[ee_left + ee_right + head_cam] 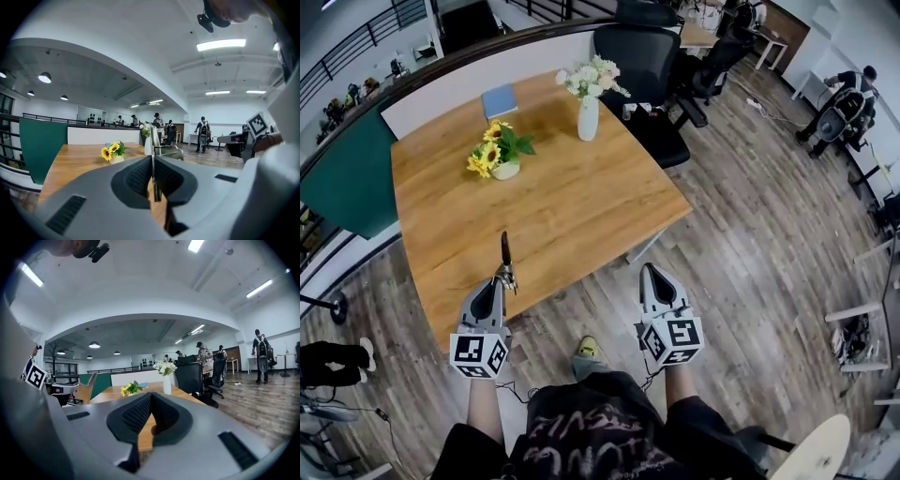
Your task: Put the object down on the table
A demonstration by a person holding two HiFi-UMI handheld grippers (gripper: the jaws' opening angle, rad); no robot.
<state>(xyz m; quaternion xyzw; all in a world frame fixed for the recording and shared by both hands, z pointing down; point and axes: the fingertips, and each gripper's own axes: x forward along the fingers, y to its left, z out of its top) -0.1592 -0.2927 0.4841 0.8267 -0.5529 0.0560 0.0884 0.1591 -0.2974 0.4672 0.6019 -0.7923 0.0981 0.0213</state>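
My left gripper (500, 279) is shut on a thin flat object like a small knife (505, 251), whose dark end sticks out over the near edge of the wooden table (572, 216). In the left gripper view the object (152, 140) stands edge-on between the closed pads of the left gripper (152, 161). My right gripper (648, 270) hangs past the table's near right edge, above the floor. Its pads meet with nothing between them, as the right gripper view shows for the right gripper (150, 397).
On the table stand a pot of sunflowers (500, 152), a white vase of pale flowers (589, 101) and a blue book (499, 100) at the far side. Black office chairs (639, 58) sit behind the table. A person (844, 105) is at the far right.
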